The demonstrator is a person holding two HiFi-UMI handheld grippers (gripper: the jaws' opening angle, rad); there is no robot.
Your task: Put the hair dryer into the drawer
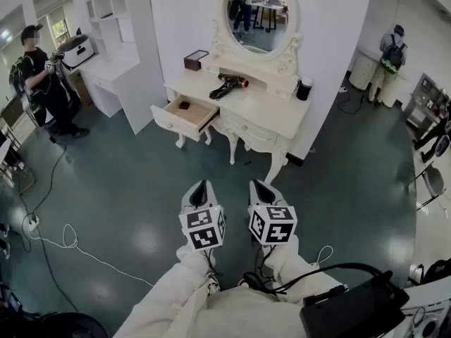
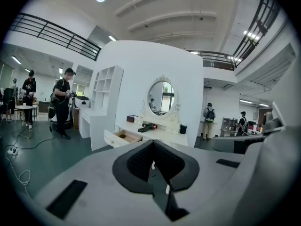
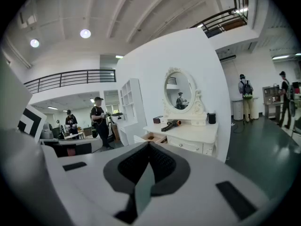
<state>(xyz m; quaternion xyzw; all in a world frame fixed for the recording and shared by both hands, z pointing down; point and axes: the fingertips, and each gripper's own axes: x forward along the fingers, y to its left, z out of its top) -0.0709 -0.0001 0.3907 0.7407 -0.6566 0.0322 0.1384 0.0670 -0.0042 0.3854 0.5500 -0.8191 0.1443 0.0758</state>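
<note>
Head view: the black hair dryer with a copper-coloured nozzle [image 1: 227, 85] is lying on the white dressing-table tabletop [image 1: 282, 115]. The open white wooden drawer [image 1: 184, 115] is standing out at its 7 o'clock. The left gripper [image 1: 203, 186] and right gripper [image 1: 262, 186] are hovering side by side at 6 o'clock, well apart from it.

Left gripper view: the fingers are pressing together, empty; the hair dryer [image 2: 147, 126] is lying at 12 o'clock.

Right gripper view: the fingers are pressing together, empty; the hair dryer [image 3: 170, 125] is lying at 1 o'clock.

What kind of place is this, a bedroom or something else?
Likely a big open hall staged as a bedroom corner: a white dressing table with an oval mirror, yet a balcony railing runs high overhead.
</note>
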